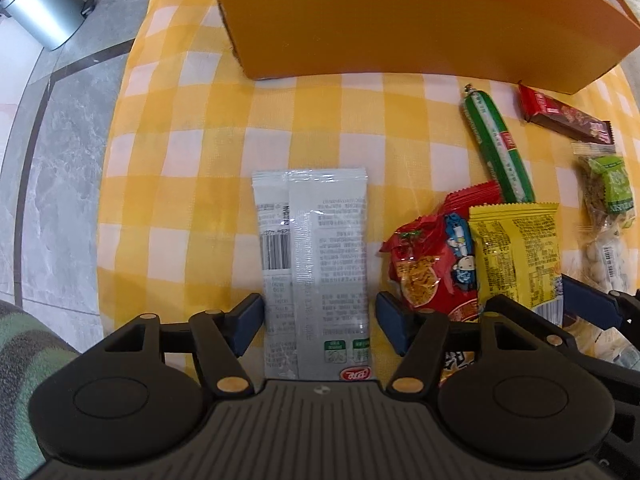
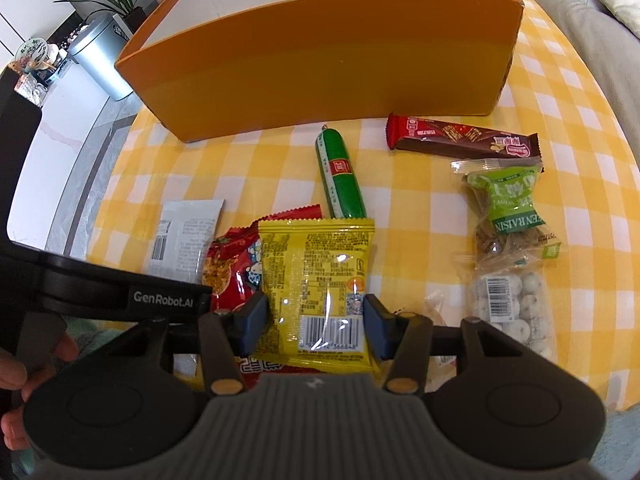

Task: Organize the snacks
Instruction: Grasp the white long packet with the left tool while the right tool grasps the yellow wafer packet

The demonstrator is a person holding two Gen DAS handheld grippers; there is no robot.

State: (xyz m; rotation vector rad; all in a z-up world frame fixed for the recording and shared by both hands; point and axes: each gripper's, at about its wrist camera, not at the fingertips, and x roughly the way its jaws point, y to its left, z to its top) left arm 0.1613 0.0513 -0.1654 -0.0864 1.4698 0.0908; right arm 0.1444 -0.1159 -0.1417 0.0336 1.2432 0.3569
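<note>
1. The left gripper (image 1: 318,322) pointed down over a silver-grey snack packet (image 1: 312,264) lying flat on the yellow checked tablecloth (image 1: 180,160). Its blue pads stood either side of the packet, with a sliver of cloth showing beside each, so it gripped nothing.
2. The right gripper (image 2: 316,326) straddled a yellow packet (image 2: 320,276), its pads right at the packet's edges; I could not tell whether they pressed on it.
3. The yellow packet lay partly on top of a red noodle-snack bag (image 2: 230,264).
4. Beyond them lay a green sausage stick (image 2: 340,176), a dark red biscuit bar (image 2: 460,140), and a clear bag with a green raisin label (image 2: 512,216) touching a bag of white balls (image 2: 512,304).
5. An open orange box (image 2: 320,68) stood at the far side of the cloth, with the bar just beside its front wall.
6. A hand (image 2: 24,372) showed at the lower left of the right wrist view.
</note>
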